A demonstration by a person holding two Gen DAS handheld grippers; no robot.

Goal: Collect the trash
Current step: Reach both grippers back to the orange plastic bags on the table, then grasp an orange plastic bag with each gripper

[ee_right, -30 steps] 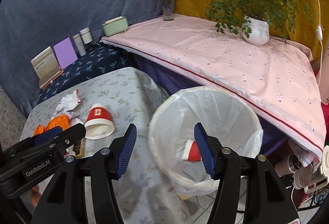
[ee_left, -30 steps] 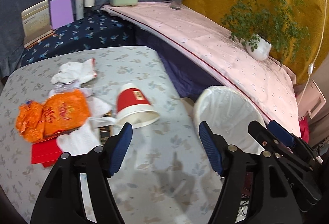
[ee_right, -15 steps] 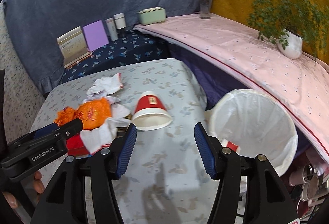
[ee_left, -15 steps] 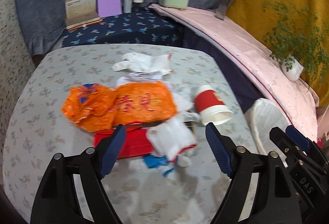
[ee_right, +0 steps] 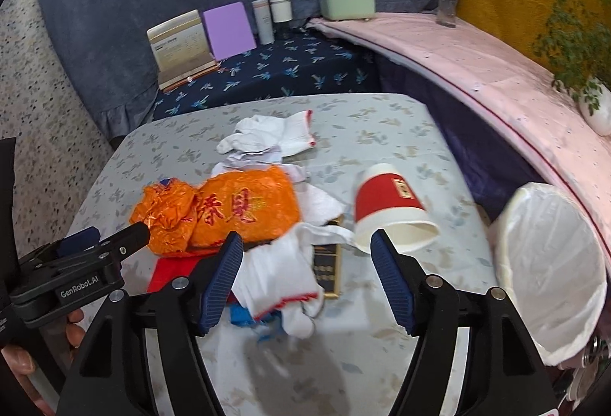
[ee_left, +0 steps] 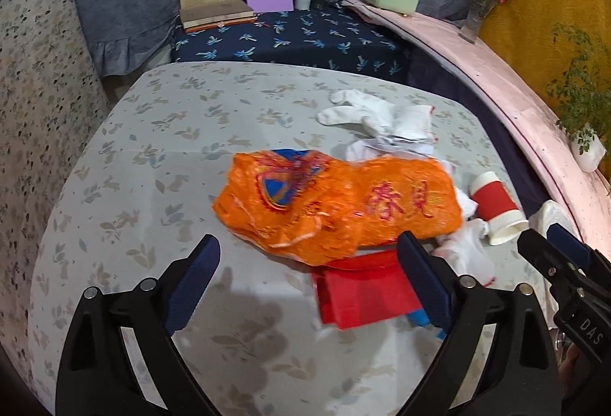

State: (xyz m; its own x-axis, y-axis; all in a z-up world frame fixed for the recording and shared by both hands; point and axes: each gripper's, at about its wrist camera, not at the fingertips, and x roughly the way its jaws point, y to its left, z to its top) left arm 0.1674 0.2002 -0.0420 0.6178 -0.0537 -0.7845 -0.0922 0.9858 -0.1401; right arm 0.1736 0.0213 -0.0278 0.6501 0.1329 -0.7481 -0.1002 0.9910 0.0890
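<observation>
Orange crinkled wrapper (ee_left: 336,206) lies among white gloves (ee_right: 278,271); both tools (ee_left: 309,278) (ee_right: 305,271) gape, empty.

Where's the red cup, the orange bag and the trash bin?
Red cup (ee_right: 387,198): right wrist view, on its red side.
Orange bag (ee_left: 343,202): left wrist view, middle of the crumpled plastic.
Trash bin (ee_right: 550,263): right wrist view, on its white liner.
</observation>
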